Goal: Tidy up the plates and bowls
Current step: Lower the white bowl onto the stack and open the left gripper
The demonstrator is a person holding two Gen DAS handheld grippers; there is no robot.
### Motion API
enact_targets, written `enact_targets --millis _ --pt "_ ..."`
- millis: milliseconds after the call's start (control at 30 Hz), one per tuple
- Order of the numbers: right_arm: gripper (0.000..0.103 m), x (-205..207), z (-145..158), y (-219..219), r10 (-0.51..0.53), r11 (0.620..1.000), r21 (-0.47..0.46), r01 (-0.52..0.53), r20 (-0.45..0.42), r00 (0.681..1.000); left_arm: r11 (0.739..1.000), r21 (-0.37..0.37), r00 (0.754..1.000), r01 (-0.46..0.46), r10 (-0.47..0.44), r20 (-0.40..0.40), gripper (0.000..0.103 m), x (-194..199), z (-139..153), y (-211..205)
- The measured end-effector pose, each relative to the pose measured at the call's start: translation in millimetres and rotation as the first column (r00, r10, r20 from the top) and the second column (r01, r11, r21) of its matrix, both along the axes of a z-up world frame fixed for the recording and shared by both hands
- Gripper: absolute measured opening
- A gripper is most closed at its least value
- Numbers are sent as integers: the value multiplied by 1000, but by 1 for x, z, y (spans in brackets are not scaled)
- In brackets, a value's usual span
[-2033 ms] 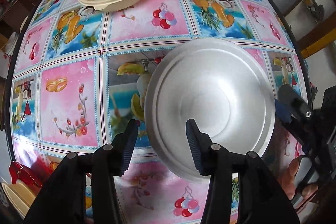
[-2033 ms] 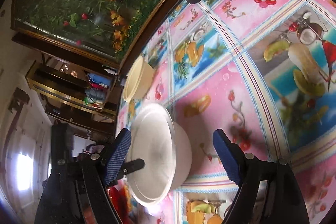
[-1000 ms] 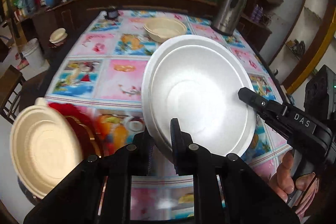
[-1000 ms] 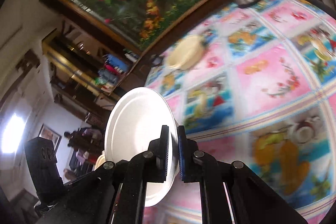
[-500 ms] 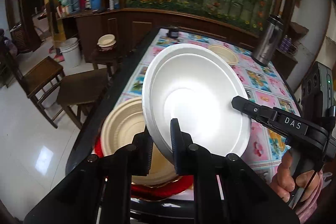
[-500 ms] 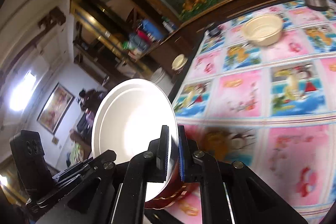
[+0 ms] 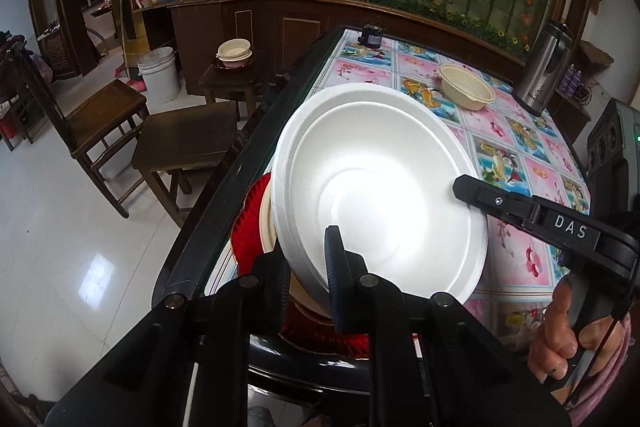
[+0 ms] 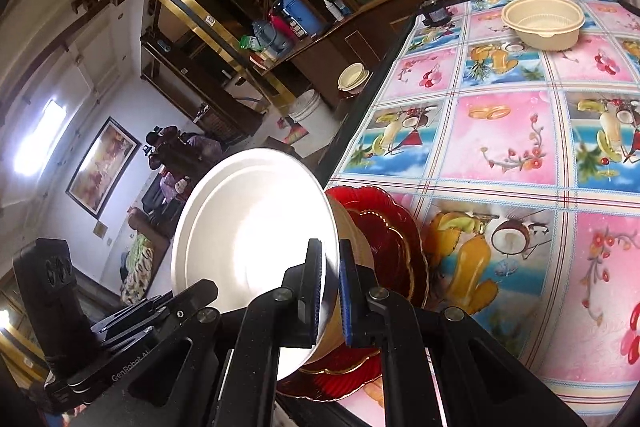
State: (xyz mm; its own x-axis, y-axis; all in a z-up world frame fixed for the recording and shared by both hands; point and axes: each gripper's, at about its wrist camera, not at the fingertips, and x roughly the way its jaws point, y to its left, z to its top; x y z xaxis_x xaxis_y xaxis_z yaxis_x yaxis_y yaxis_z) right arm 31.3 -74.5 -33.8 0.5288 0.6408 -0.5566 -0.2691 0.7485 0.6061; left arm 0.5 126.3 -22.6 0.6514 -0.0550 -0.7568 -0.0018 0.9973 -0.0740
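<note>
At the table's (image 7: 256,131) left edge: one white bowl (image 7: 380,187), one red plate (image 8: 384,227), one tan bowl on it. Left gripper (image 7: 308,279) and right gripper (image 8: 330,287) both clamp the white bowl's rim. Two seconds ago it lay mid-table, jaws apart.

- We see a white bowl (image 7: 376,195) that looks like matt foam, smooth inside.
- Under it, the red plate (image 8: 384,235) looks like glossy glass with a gilt, scalloped rim.
- The beige bowl (image 8: 542,23) looks like dull moulded plastic.
- We read the tablecloth (image 8: 504,143) as shiny printed vinyl.
- The flask (image 7: 546,67) is brushed metal.
- The chair (image 7: 100,123) is dark wood; the floor (image 7: 60,227) is polished tile.
</note>
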Motion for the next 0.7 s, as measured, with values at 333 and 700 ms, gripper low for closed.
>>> enact_targets --millis 333,700 --pt "12 2 -3 2 8 999 -42 -7 16 1000 995 89 999 -48 46 27 65 -8 2 10" --pt "32 14 0 -77 -175 980 -76 186 138 975 998 20 992 -66 63 110 66 -8 35 12"
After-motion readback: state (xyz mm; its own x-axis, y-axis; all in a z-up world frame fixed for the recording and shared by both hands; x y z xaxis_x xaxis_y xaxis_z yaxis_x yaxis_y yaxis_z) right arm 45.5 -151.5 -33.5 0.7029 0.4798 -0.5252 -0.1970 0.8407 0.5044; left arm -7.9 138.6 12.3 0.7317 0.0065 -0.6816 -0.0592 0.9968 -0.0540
